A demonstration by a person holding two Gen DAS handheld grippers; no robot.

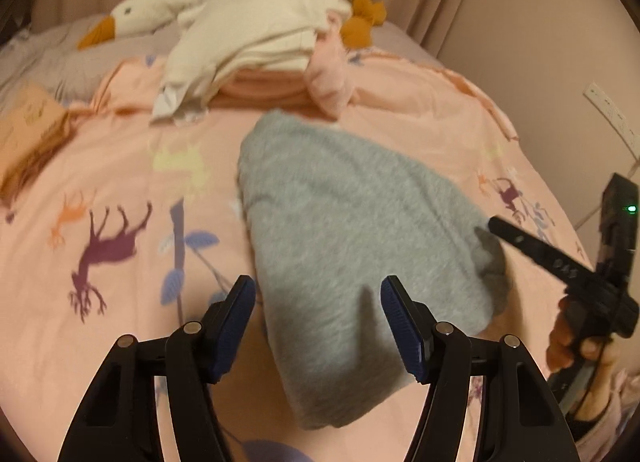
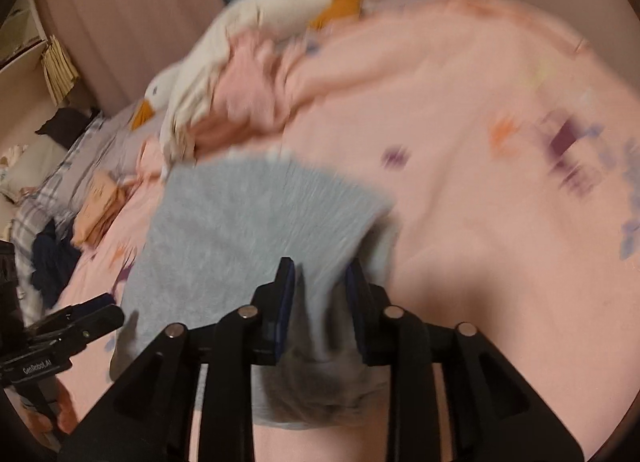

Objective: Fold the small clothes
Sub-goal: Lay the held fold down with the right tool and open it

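Observation:
A small grey knit garment (image 1: 344, 230) lies on the pink printed bedspread (image 1: 120, 190), partly folded. My left gripper (image 1: 318, 298) is open just above its near end, with blue pads on both sides of the cloth. My right gripper (image 2: 320, 302) is shut on the grey garment (image 2: 248, 230) at its right edge and lifts that edge; the view is blurred. The right gripper also shows in the left wrist view (image 1: 496, 226) at the garment's right side. The left gripper shows at the left of the right wrist view (image 2: 108, 314).
A pile of cream and pink clothes (image 1: 256, 50) and a white plush goose (image 1: 136, 20) lie at the far end of the bed. A folded peach item (image 1: 32, 130) sits at the left. Curtains and a wall stand behind.

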